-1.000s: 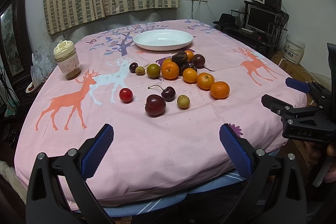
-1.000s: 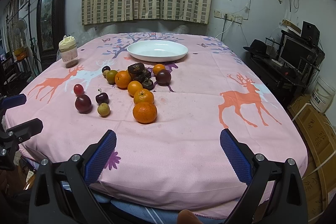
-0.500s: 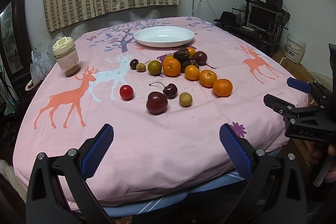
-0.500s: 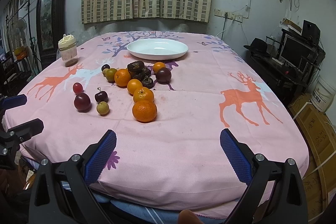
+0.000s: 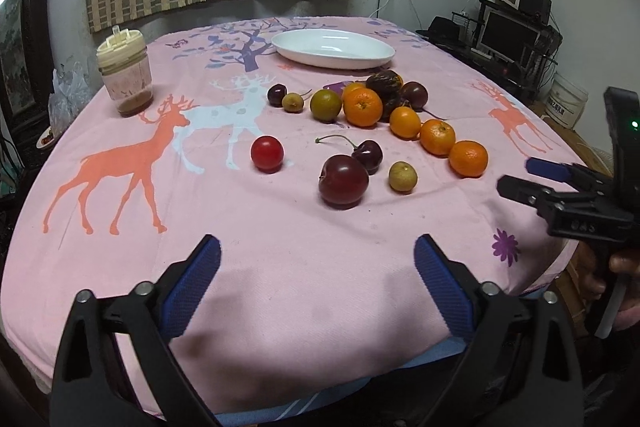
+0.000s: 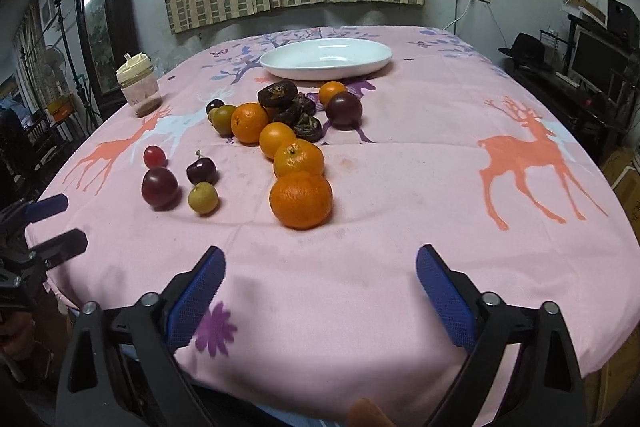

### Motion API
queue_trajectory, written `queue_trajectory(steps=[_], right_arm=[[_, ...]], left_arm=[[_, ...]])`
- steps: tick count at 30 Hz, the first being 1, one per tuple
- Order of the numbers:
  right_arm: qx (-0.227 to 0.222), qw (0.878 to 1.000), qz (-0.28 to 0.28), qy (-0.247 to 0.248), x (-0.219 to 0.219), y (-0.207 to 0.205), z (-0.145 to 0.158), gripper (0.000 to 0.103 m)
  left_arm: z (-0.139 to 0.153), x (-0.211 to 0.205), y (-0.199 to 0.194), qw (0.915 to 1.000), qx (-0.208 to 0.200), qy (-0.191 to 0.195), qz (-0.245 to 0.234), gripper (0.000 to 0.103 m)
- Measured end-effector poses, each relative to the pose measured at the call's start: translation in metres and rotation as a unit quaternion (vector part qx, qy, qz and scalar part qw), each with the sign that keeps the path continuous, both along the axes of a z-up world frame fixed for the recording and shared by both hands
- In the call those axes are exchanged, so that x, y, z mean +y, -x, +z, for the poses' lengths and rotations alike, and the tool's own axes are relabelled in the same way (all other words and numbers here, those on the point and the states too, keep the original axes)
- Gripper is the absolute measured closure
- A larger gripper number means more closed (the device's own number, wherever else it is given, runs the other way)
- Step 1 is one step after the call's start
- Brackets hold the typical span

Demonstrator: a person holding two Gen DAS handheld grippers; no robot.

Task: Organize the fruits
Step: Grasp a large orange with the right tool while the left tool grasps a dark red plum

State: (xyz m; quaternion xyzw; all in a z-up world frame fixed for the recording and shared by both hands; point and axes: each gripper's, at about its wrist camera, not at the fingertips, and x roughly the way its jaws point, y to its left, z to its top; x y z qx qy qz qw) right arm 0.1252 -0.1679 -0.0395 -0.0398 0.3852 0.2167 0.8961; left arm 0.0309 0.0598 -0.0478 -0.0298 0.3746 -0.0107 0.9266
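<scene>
Both grippers have eased forward over the table (image 5: 280, 267) edge since a second ago; the fruit has not moved. The left gripper (image 5: 316, 279) and right gripper (image 6: 320, 287) hold their fingers spread wide, empty. Only the right view shows the wrinkled dark fruits (image 6: 296, 109) clearly, among the oranges (image 6: 301, 199) before the white plate (image 6: 326, 59).

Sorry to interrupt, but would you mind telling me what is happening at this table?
A person holds a two-finger gripper in each hand at the near edge of the pink tablecloth. The left gripper and right gripper are both open and hold nothing. Oranges, plums, cherries and other small fruits lie loose on the cloth, and the white plate beyond them is empty. No fruit has been sorted yet.
</scene>
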Motion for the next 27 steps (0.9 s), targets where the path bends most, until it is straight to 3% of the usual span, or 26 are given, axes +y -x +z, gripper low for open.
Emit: queue_trajectory(steps=[2, 10, 13, 15, 16, 27], right_arm=[[0.005, 1.0, 0.005, 0.006, 0.007, -0.01, -0.002, 0.016], [0.033, 0.999, 0.016, 0.027, 0.026, -0.044, -0.016, 0.028], [0.04, 0.999, 0.019, 0.03, 0.027, -0.045, -0.022, 0.045], [0.036, 0.998, 0.032, 0.028, 0.027, -0.042, -0.021, 0.056], [0.036, 0.999, 0.035, 0.021, 0.026, -0.041, -0.019, 0.06], [0.052, 0.998, 0.028, -0.023, 0.01, -0.036, -0.012, 0.061]], left_arm=[[-0.003, 0.005, -0.006, 0.9999, 0.009, 0.011, -0.006, 0.022], [-0.01, 0.01, -0.032, 0.9991, 0.023, 0.029, -0.02, 0.023], [-0.012, 0.007, -0.041, 0.9987, 0.029, 0.033, -0.028, 0.023], [-0.014, 0.004, -0.049, 0.9982, 0.035, 0.035, -0.035, 0.029], [-0.015, 0.002, -0.053, 0.9977, 0.039, 0.035, -0.041, 0.037], [-0.024, -0.015, -0.091, 0.9956, 0.062, 0.011, -0.069, 0.051]])
